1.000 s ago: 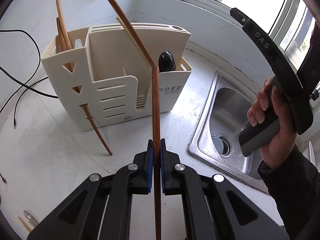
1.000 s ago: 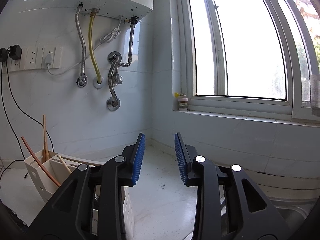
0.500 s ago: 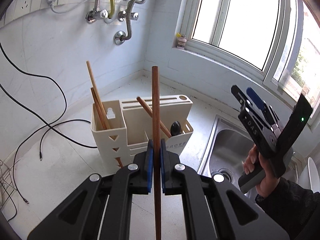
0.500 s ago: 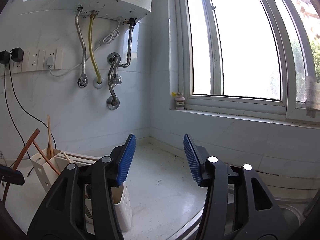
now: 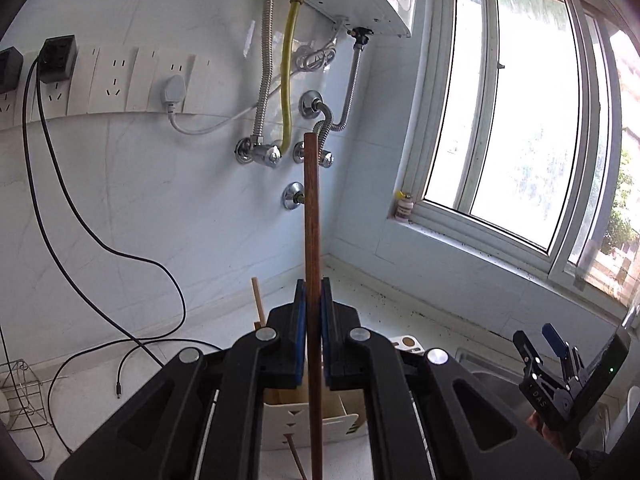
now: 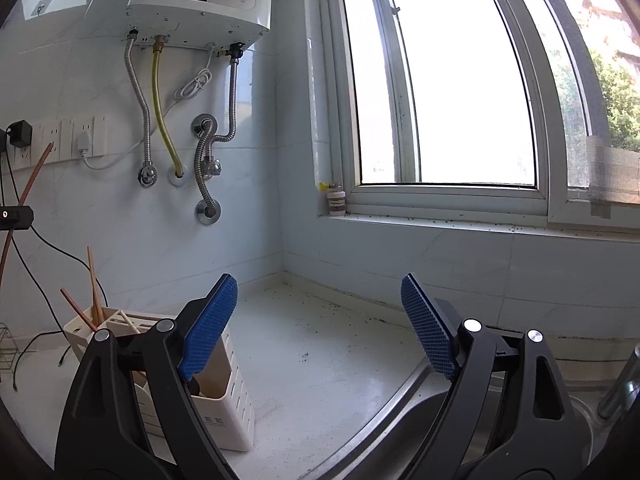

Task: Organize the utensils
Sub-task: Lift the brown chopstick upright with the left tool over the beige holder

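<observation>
The water heater [image 6: 200, 4] on the wall above the right gripper shows "65" on its dark display. Below the gripper's left finger, the cream utensil holder [image 6: 224, 412] carries raised letters of which only "EE" can be read; the rest is hidden behind the finger. In the left wrist view, the right gripper's black body bears the letters "DAS".

The left gripper [image 5: 313, 336] is clamped tight on a dark brown chopstick [image 5: 311, 216], which runs straight up between its blue pads and ends in front of the wall pipes, its lower end passing below the fingers. The holder lies just beyond and beneath this gripper, with 1 pale chopstick [image 5: 258, 300] rising from it to the left of the fingers.

The right gripper [image 6: 316, 320] points roughly level toward the wall corner and the window. Its jaws have just been opening and now stand wide, with nothing between them. Far to its left, the held chopstick appears slanted, with the holder and its other sticks lower down.
</observation>
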Motion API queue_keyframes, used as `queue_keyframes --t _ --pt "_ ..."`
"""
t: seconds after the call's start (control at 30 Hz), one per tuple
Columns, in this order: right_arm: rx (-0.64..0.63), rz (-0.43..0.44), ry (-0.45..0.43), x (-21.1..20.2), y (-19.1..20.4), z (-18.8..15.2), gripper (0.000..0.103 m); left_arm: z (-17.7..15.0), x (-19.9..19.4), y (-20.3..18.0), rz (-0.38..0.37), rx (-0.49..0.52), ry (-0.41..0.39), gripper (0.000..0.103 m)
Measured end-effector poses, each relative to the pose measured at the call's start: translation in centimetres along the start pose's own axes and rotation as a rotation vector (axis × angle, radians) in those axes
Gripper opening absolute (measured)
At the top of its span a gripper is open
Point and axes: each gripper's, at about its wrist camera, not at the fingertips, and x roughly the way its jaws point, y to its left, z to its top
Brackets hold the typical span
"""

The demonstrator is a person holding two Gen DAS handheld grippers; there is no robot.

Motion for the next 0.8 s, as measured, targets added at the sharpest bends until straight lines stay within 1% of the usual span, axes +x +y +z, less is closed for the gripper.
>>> queue_keyframes --t 0.13,0.23,0.37,0.4,0.47,0.53,0.63,0.8 --pt "-0.015 -0.021 0.012 -0.3 -0.7 0.0 0.081 1.7 0.4 0.6 0.028 -0.013 -0.100 0.006" --pt "-0.031 -0.035 0.021 -0.7 -0.9 -0.1 0.081 2.5 1.3 0.8 0.029 -0.011 -0.148 0.006" --pt "-0.051 -0.051 0.030 -1.6 -1.2 0.0 0.081 3.0 2.6 1.0 0.009 -0.007 -0.216 0.006" --pt "-0.059 -0.056 0.032 -1.8 -1.3 0.0 0.082 3.1 3.1 0.9 0.008 -0.001 -0.221 0.006" --pt "-0.068 -0.070 0.038 -2.2 -1.7 0.1 0.082 3.1 3.9 1.3 0.011 -0.018 -0.243 0.006" --pt "-0.075 -0.088 0.044 -2.6 -2.1 0.2 0.082 3.1 4.8 1.6 0.007 -0.026 -0.249 0.006" --pt "-0.089 -0.113 0.056 -3.2 -2.7 0.3 0.082 2.8 6.4 2.2 -0.005 -0.050 -0.237 0.006" --pt "-0.115 -0.145 0.069 -3.9 -3.5 0.4 0.082 1.5 8.2 2.0 -0.004 -0.044 -0.225 0.006"
